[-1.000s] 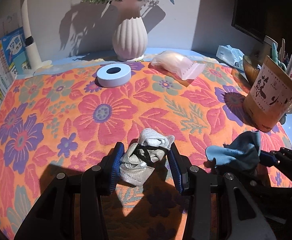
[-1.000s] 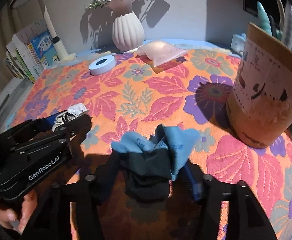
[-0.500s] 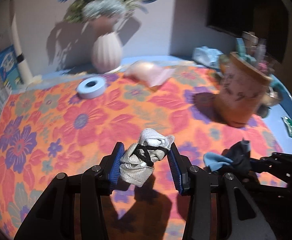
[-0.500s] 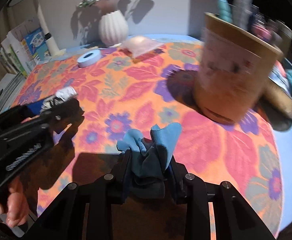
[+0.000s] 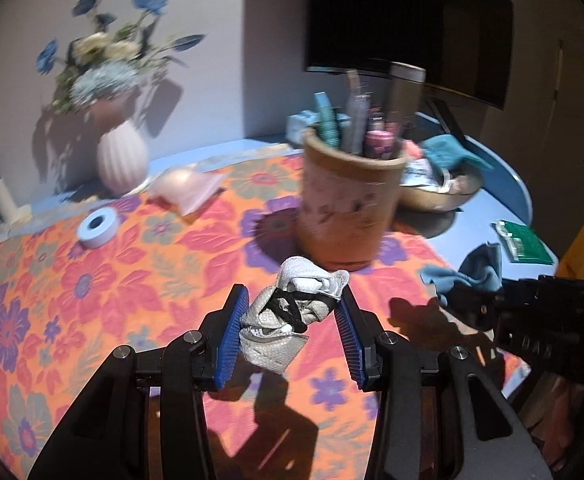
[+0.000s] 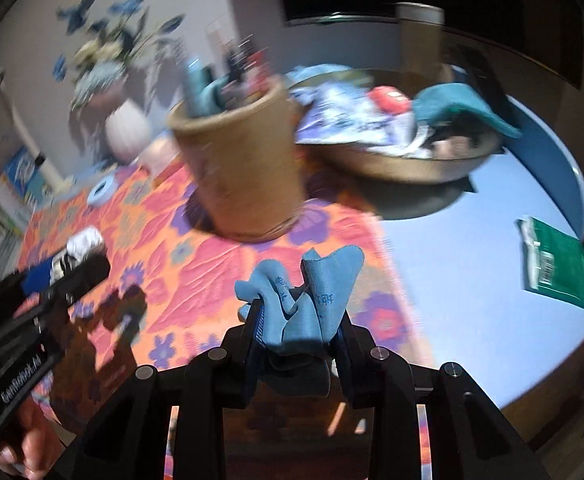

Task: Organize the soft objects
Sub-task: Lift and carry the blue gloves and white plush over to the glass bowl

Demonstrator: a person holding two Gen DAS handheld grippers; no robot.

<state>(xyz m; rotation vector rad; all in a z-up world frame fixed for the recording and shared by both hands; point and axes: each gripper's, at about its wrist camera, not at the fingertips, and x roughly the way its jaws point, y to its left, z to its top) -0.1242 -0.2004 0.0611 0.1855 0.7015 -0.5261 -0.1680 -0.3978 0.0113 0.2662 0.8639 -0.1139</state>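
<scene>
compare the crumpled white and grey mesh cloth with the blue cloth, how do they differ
The crumpled white and grey mesh cloth is pale with a black cord across it; the soft blue cloth is plain blue with small print. The mesh cloth is balled into a tight wad, while the blue cloth fans upward in loose folds. The mesh cloth sits in the left claw, the blue cloth in the right claw. Both are gripped and lifted off the floral tablecloth.

Crumpled grey-white cloth [image 5: 288, 320] and bunched blue cloth [image 6: 303, 300], both held aloft.
</scene>
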